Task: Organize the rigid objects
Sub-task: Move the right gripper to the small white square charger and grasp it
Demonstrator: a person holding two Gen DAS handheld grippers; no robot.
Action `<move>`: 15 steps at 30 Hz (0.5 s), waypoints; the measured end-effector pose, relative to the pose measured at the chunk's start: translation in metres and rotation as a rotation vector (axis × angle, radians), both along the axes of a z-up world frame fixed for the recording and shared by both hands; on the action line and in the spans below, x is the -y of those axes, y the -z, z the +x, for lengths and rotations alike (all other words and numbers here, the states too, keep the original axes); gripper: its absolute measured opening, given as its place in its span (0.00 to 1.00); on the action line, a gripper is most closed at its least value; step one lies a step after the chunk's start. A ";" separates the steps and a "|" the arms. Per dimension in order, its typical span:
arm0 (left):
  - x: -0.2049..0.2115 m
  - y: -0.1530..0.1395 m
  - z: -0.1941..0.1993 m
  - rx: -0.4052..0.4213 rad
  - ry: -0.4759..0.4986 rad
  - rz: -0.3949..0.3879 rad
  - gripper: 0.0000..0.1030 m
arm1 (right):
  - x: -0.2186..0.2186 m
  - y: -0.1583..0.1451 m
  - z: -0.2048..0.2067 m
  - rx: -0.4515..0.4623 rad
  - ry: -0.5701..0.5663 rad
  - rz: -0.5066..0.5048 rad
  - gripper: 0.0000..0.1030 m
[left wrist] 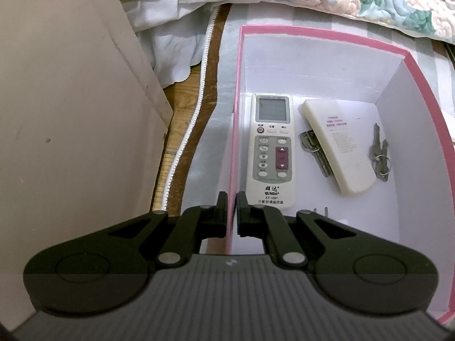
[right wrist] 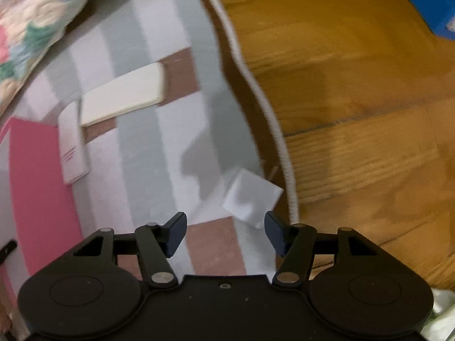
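Striped bedding holds the pink box (left wrist: 321, 35), so keep your left gripper (left wrist: 232, 213) pinched on its near wall while your right gripper (right wrist: 226, 231), jaws wide and empty, drops over the small white block (right wrist: 251, 199) outside it.

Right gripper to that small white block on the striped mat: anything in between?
Nothing visible. The right gripper is open and empty, and the white block lies just ahead of it toward its right finger, on the striped mat near the mat's edge. Only bare mat lies between them. The view is motion-blurred, though.
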State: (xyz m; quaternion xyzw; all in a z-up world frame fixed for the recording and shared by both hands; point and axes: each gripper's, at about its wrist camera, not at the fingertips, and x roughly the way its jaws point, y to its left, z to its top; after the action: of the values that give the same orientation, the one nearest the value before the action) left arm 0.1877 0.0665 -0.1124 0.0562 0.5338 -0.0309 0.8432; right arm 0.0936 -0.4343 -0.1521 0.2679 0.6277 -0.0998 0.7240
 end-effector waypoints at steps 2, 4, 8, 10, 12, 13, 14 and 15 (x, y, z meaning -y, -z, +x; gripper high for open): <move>0.001 0.000 0.000 0.001 0.001 0.008 0.05 | 0.003 0.007 0.000 0.007 0.037 0.022 0.65; 0.002 0.000 0.000 0.000 0.005 0.017 0.05 | 0.005 0.013 -0.001 0.019 0.096 0.036 0.66; 0.004 0.000 0.000 0.000 0.006 0.024 0.06 | 0.003 0.020 0.002 0.028 0.119 0.002 0.68; 0.004 0.000 0.000 0.000 0.003 0.023 0.06 | 0.000 0.025 0.006 0.022 0.118 -0.015 0.68; 0.003 0.000 0.000 -0.001 0.000 0.020 0.06 | -0.006 0.026 0.009 0.039 0.098 -0.047 0.72; 0.003 0.000 0.000 -0.001 -0.001 0.018 0.06 | -0.012 0.026 0.011 0.041 0.075 -0.078 0.72; 0.003 0.000 0.000 -0.002 -0.001 0.016 0.06 | -0.017 0.026 0.012 0.042 0.057 -0.103 0.72; 0.002 0.000 0.000 -0.002 -0.002 0.015 0.06 | -0.021 0.026 0.011 0.042 0.041 -0.127 0.72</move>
State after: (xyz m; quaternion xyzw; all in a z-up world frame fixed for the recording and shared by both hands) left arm 0.1878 0.0643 -0.1129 0.0619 0.5350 -0.0262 0.8422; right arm 0.1050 -0.4129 -0.1783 0.2362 0.5994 -0.1483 0.7503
